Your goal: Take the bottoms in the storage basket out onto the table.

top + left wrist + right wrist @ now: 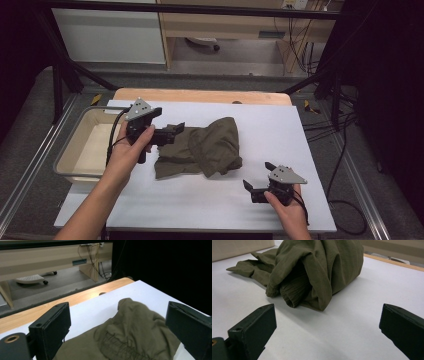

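I am holding my left gripper (174, 131) at the left edge of the crumpled olive-green garment (205, 147), with its jaws standing wide apart over the cloth; in the left gripper view the fabric is lying between and below them. The garment is lying in a heap on the white table cover (210, 205), near its middle. My right gripper (256, 180) is resting low over the cover, in front of the garment and apart from it, with its jaws also spread wide. A beige bin (70, 150) is standing at the left of the table.
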The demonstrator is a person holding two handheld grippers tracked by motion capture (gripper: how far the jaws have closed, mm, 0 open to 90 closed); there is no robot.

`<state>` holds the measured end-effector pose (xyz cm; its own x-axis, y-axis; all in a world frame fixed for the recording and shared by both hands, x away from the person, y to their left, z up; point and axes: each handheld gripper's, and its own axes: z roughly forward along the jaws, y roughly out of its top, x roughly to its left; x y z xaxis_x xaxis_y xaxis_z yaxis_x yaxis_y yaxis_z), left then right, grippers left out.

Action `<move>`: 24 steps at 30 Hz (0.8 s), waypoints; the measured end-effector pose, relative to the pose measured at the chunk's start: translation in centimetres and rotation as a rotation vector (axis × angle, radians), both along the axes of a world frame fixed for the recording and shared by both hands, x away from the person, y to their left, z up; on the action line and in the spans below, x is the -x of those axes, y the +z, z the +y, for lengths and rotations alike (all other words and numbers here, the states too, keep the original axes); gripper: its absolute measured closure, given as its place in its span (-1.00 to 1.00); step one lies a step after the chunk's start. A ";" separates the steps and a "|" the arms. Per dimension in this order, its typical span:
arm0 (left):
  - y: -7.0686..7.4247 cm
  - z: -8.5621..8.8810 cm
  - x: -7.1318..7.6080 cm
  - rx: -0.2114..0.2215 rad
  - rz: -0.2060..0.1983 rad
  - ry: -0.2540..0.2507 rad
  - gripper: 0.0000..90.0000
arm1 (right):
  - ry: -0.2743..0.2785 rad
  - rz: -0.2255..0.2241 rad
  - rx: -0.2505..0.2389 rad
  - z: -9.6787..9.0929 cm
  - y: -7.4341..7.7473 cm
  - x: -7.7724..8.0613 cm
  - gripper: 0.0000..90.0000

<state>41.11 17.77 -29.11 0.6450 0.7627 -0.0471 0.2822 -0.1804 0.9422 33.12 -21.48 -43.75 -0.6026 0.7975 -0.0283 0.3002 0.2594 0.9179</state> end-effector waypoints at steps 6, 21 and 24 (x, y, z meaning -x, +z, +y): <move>-1.4 1.9 0.1 -0.006 0.009 0.043 -0.87 | 0.000 0.004 0.002 0.0 -0.1 -0.1 -0.96; -2.6 6.2 0.5 0.009 0.029 0.121 -0.86 | -0.002 0.016 0.007 0.2 -0.3 -0.2 -0.96; -2.8 6.7 0.7 0.010 0.029 0.126 -0.86 | -0.005 0.018 -0.013 0.1 -0.1 -0.1 -0.96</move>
